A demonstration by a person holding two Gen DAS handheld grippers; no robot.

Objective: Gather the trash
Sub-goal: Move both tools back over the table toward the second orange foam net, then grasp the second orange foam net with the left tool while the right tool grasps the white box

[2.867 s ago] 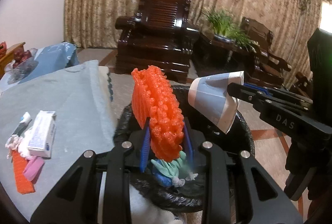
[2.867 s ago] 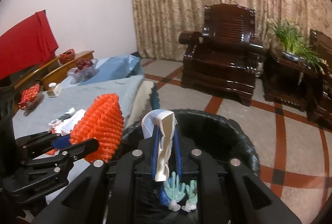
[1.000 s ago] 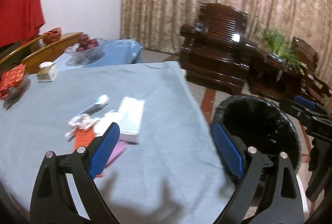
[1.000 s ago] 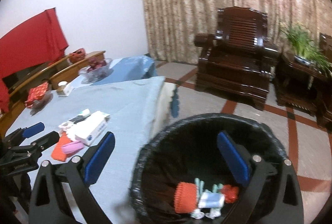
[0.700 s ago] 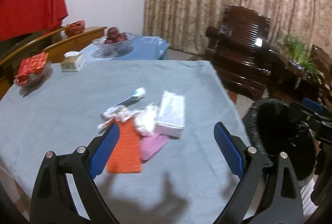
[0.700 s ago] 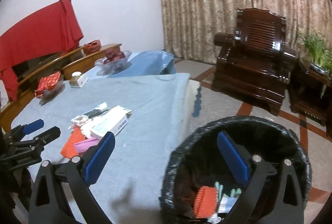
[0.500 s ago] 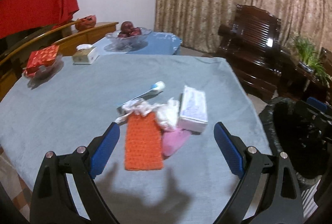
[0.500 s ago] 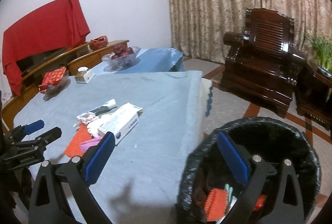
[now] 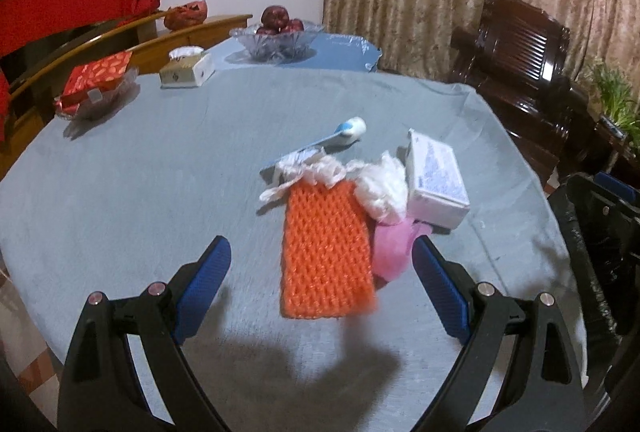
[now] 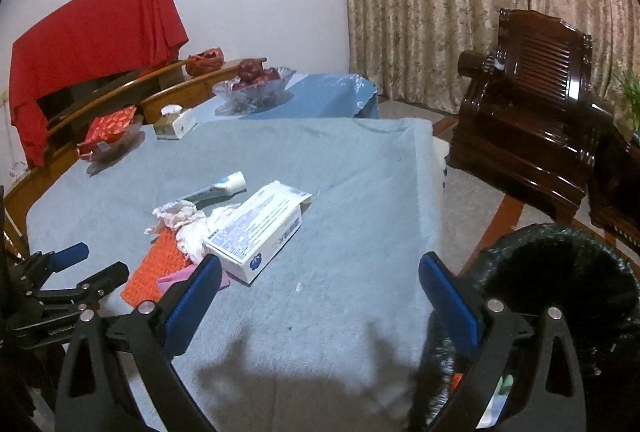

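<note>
A heap of trash lies on the grey-blue tablecloth: an orange knitted pad, a pink scrap, white crumpled tissue, a white carton and a blue-white tube. My left gripper hangs open just short of the orange pad, nothing between its fingers. In the right wrist view the carton, tube and orange pad lie ahead-left of my open, empty right gripper. The black-lined bin stands at lower right, off the table edge.
At the table's far side stand a glass fruit bowl, a tissue box and a red packet on a dish. A dark wooden armchair and curtains stand behind. The left gripper shows at the lower left of the right wrist view.
Both grippers let go of the orange foam piece and the paper cup into the bin, opened, and swung left from the bin to the table. The trash heap now lies before them.
</note>
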